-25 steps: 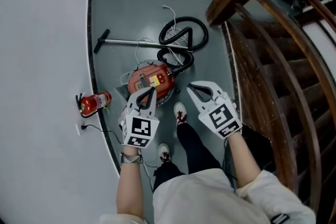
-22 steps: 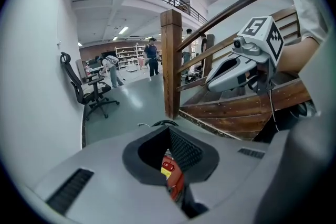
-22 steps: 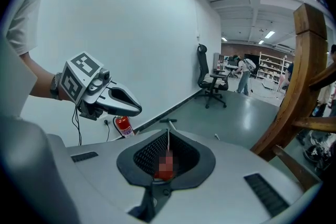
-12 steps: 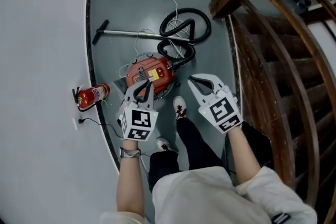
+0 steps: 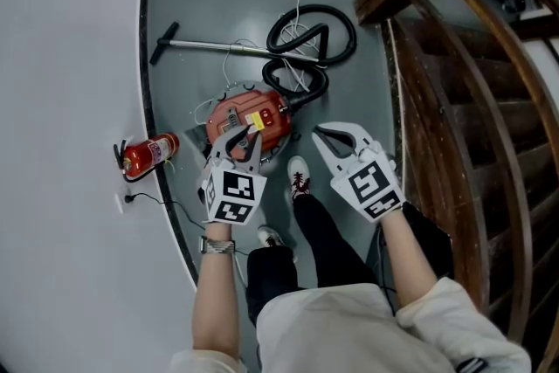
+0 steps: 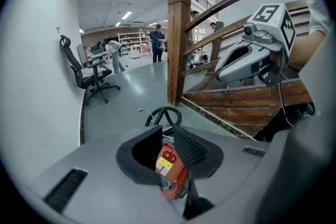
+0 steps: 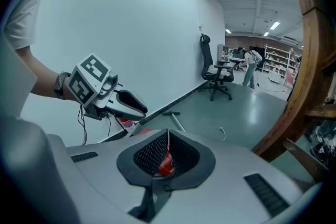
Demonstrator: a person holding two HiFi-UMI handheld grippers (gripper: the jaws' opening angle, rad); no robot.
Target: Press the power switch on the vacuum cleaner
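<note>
The red round vacuum cleaner (image 5: 247, 118) sits on the grey floor, its black hose (image 5: 312, 37) coiled behind it and its metal wand (image 5: 210, 46) lying to the left. My left gripper (image 5: 243, 136) hangs over the vacuum's near edge. Its jaws are opening, with nothing between them. In the left gripper view the vacuum (image 6: 171, 168) and its red switch (image 6: 168, 156) show through the gap of that gripper (image 6: 168, 131). My right gripper (image 5: 318, 136) hovers to the vacuum's right, its jaws shut and empty. In the right gripper view a sliver of the vacuum (image 7: 166, 164) shows under that gripper (image 7: 167, 134).
A red fire extinguisher (image 5: 144, 155) lies by the curved white wall (image 5: 70, 100), next to a wall socket with a cable. A wooden staircase (image 5: 454, 100) runs along the right. The person's feet (image 5: 299, 182) stand just before the vacuum. An office chair (image 6: 86, 73) stands farther off.
Both grippers have come down toward the vacuum. The left jaws, shut a second ago, now stand apart. The right jaws have stayed together.
</note>
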